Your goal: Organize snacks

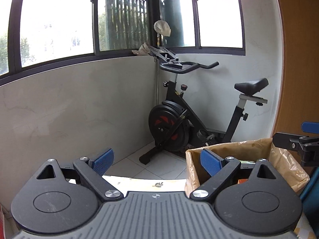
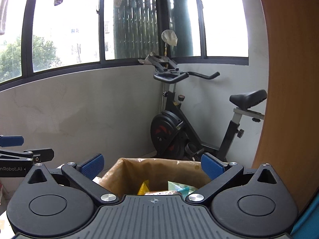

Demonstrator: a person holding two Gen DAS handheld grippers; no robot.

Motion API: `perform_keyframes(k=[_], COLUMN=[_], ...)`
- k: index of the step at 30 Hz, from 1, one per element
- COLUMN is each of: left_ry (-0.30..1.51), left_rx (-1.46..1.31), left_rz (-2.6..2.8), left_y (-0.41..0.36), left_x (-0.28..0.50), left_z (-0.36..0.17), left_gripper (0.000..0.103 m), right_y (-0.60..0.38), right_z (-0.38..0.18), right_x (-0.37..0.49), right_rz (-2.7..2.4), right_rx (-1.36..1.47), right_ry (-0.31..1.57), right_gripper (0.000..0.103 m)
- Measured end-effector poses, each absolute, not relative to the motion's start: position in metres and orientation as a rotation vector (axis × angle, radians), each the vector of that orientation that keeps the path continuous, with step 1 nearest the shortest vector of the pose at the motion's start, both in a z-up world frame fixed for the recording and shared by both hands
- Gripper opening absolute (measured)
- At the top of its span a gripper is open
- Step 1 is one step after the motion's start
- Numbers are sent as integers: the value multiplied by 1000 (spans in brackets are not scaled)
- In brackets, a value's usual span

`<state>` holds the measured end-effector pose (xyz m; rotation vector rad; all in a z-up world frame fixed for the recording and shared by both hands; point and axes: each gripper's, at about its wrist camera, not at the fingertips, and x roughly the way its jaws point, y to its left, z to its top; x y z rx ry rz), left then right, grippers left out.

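Note:
A cardboard box lined with a brown plastic bag [image 2: 155, 169] stands right below my right gripper [image 2: 152, 167], which is open and empty above it. Inside lie snack packets: a yellow one [image 2: 144, 188], a pale green one [image 2: 179, 187] and a brown one [image 2: 161, 193]. In the left wrist view the same box [image 1: 283, 159] is to the right of my left gripper [image 1: 158, 161], which is open and empty over the table edge [image 1: 151, 183]. The right gripper's body [image 1: 299, 143] shows at the far right there.
A black exercise bike [image 1: 179, 119] stands in the corner on the tiled floor beyond the table. A grey low wall with windows runs behind it. A wooden panel [image 2: 289, 99] rises on the right. A blue object [image 2: 309, 219] sits at the lower right.

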<state>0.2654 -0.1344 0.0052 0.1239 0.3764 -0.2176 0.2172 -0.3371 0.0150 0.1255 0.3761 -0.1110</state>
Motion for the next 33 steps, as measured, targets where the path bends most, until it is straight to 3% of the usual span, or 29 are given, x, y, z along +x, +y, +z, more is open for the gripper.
perform_keyframes(k=[15,33], left_ry=[293,303], left_rx=[77,39], left_rz=[-27,55], left_y=[-47,-31], left_x=[187,184], left_z=[77,82], left_gripper=[95,95], right_y=[-233,-197], right_z=[92,94], right_x=[175,178], right_rz=[18,35], right_rx=[104,139], right_ry=[268,310], right_gripper=[103,103])
